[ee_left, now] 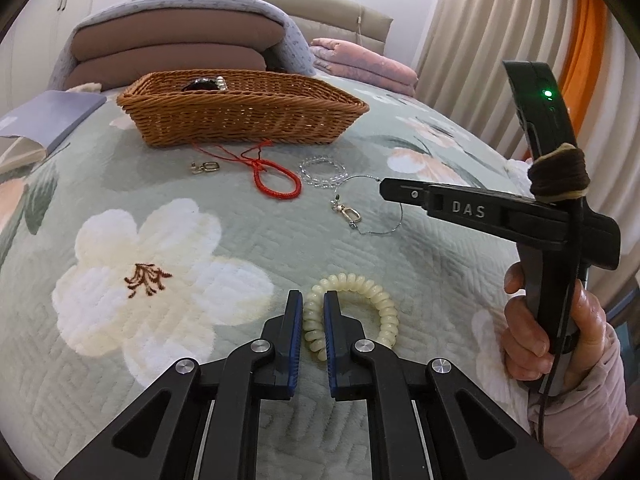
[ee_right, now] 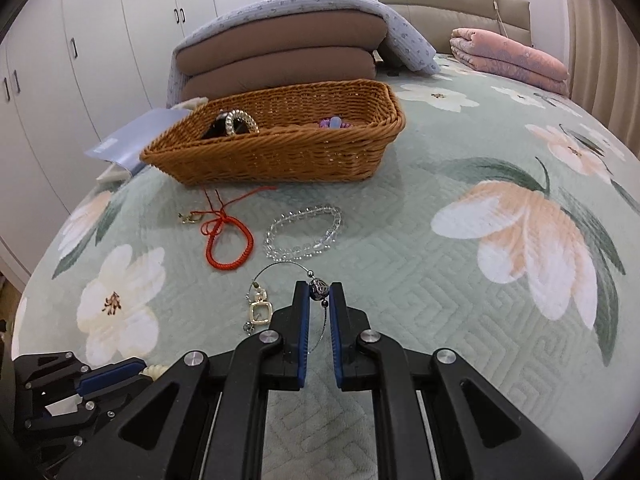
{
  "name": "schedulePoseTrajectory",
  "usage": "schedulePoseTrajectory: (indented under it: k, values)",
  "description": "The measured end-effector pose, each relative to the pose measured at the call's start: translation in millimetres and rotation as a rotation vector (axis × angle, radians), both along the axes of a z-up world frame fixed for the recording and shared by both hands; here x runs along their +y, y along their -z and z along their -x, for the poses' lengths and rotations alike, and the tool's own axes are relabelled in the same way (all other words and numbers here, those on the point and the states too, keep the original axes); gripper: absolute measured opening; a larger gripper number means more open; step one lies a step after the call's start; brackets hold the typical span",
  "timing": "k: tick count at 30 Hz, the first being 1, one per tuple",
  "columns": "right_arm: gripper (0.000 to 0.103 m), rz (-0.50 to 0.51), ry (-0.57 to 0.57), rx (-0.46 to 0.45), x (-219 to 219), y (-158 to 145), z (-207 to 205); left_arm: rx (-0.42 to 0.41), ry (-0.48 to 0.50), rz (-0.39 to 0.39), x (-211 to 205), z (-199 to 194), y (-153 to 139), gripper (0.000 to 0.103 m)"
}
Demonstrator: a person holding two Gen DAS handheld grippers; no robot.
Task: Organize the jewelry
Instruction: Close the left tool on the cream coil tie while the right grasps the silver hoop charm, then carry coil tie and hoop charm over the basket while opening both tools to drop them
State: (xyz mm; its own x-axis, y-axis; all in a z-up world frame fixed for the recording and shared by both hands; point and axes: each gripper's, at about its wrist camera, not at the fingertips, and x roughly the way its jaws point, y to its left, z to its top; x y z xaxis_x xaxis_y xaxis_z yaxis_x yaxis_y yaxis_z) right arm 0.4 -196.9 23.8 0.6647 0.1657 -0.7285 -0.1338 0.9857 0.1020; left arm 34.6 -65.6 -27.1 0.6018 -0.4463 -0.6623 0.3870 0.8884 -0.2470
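A wicker basket stands on the floral bedspread and holds a few bracelets. In front of it lie a red cord bracelet, a clear bead bracelet, a small gold charm and a thin wire necklace with a gold pendant. My left gripper is shut on a cream coil bracelet lying on the bed. My right gripper is shut on the wire necklace's dark bead.
A stack of brown cushions under a blue quilt lies behind the basket. A pink folded blanket is at the back right. A grey booklet lies left of the basket. White wardrobes stand at the left.
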Motion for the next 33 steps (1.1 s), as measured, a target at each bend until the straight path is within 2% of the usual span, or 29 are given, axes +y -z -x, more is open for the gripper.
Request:
schedulePoseTrajectory:
  k: [12, 33]
  values:
    - [0.011, -0.084, -0.045, -0.143, 2, -34, 20, -0.04, -0.008, 0.059, 10, 5, -11, 0.01]
    - [0.011, -0.162, -0.075, -0.279, 6, -83, 34, -0.132, -0.088, 0.115, 43, -17, -57, 0.01]
